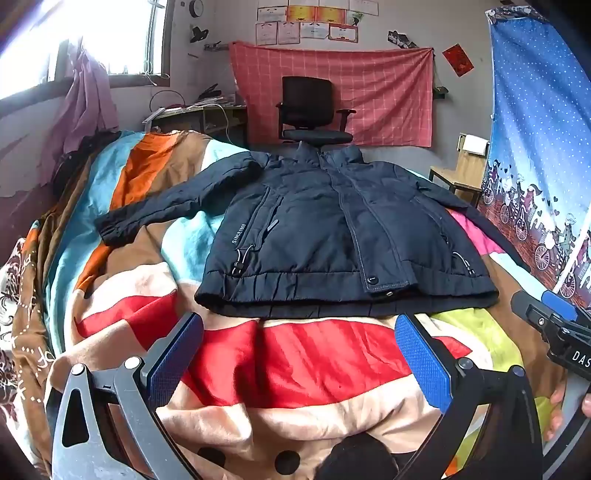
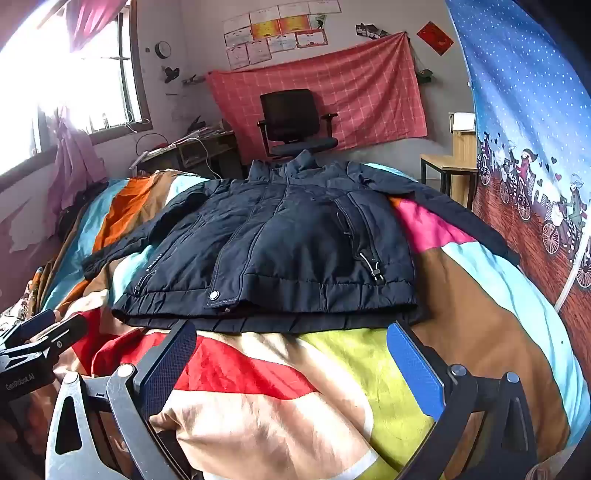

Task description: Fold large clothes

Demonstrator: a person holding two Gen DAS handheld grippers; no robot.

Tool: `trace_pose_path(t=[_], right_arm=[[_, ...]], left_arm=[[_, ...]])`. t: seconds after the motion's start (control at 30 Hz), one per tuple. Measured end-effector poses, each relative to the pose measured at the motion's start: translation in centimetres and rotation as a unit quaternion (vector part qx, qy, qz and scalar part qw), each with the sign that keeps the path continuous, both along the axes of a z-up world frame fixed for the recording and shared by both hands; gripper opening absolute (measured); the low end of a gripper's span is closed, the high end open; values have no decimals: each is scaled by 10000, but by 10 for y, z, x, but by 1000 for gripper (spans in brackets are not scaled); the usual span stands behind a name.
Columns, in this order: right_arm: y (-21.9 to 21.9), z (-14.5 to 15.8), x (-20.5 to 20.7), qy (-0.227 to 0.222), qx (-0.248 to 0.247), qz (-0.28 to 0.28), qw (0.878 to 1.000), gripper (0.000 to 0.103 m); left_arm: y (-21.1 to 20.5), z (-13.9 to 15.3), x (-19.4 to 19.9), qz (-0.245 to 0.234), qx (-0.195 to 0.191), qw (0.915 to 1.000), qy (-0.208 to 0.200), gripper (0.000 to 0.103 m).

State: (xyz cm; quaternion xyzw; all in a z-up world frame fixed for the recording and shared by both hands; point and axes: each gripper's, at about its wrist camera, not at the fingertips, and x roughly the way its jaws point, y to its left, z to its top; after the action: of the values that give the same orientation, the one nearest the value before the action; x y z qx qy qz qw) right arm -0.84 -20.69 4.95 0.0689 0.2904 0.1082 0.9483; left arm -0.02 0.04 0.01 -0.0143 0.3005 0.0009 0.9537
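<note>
1. Striped in orange, teal, brown and red, the bedspread (image 1: 155,280) covers the bed, with a window (image 1: 110,33) off to the left.
2. Left gripper (image 1: 299,354) hovers low over the red stripe, jaws wide apart, holding nothing.
3. Dark navy jacket (image 1: 332,236) lies flat and face up mid-bed, sleeves spread, hem just beyond both grippers.
4. Behind it stands a black office chair (image 1: 310,110) against a pink checked cloth (image 1: 388,92).
5. Right gripper (image 2: 291,354) hangs over the yellow patch, jaws apart and empty, beside a blue curtain (image 2: 524,110).
</note>
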Motion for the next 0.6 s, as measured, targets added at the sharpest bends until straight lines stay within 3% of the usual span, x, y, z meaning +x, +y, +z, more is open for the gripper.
trace_pose_path(t=[0.6], right_arm=[[0, 0, 0, 35, 25, -4, 10000, 103]], left_arm=[[0, 0, 0, 4, 27, 10000, 18, 102]])
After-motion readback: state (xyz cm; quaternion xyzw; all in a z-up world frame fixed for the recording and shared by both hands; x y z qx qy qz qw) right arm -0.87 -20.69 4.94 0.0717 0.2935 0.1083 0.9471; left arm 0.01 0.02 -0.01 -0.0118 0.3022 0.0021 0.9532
